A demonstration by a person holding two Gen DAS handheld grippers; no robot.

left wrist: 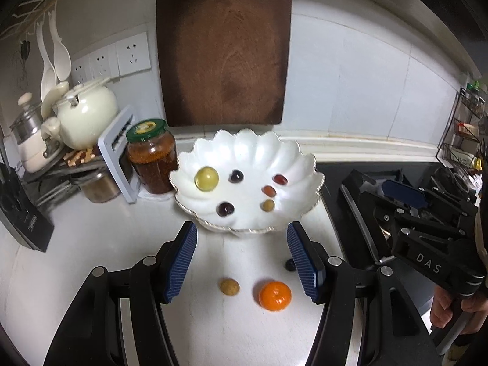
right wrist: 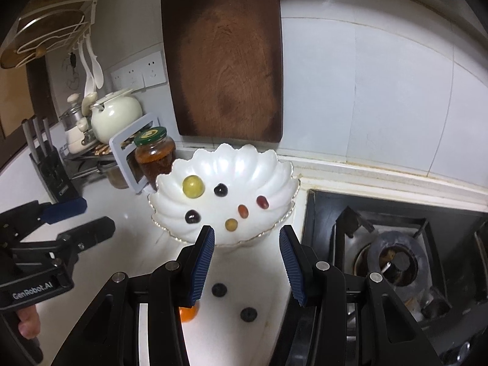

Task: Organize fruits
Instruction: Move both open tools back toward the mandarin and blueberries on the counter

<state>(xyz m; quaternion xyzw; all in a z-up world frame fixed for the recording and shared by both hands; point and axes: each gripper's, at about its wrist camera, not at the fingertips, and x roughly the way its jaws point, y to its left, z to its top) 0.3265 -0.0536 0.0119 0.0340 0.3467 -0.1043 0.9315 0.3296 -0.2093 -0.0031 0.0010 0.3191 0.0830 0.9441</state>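
Both grippers, left and right, part-open and empty, mid-gathering: next, likely closing on orange or berry for bowl.

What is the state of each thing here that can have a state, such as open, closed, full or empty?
left gripper: open, holding nothing
right gripper: open, holding nothing
scalloped white bowl: upright, six small fruits inside
glass jar: green lid on, nearly full
cream teapot: lid on
mandarin: on the counter, outside the bowl
small tan fruit: on the counter, outside the bowl
gas burner: no flame visible
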